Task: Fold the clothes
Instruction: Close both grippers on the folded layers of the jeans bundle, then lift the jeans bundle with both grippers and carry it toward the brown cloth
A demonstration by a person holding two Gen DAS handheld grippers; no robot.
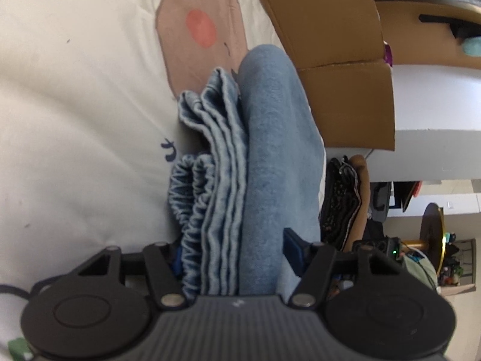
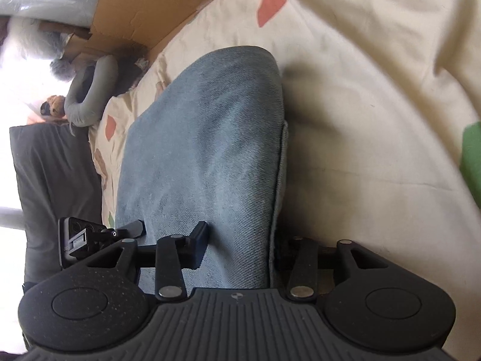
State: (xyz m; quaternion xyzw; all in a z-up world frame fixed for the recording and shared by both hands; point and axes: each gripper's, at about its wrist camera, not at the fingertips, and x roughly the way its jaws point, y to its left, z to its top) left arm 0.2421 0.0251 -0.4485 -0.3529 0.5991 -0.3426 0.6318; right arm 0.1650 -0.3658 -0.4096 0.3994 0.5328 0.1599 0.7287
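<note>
A folded pair of light blue jeans (image 1: 270,150) lies on a cream printed bedsheet (image 1: 75,120). In the left wrist view I see its stacked layered edges and the gathered elastic waistband (image 1: 192,192). My left gripper (image 1: 234,249) is shut on the jeans stack, with the fabric filling the space between its fingers. In the right wrist view the jeans (image 2: 204,156) show as a smooth folded bundle on the sheet (image 2: 375,120). My right gripper (image 2: 240,240) is shut on the jeans from the other side; its fingertips are hidden by the denim.
Cardboard boxes (image 1: 330,30) stand along the bed's edge, also in the right wrist view (image 2: 141,6). A dark garment pile (image 1: 342,198) lies beyond the jeans. A grey plush toy (image 2: 87,96) and a dark blanket (image 2: 57,186) sit at the left.
</note>
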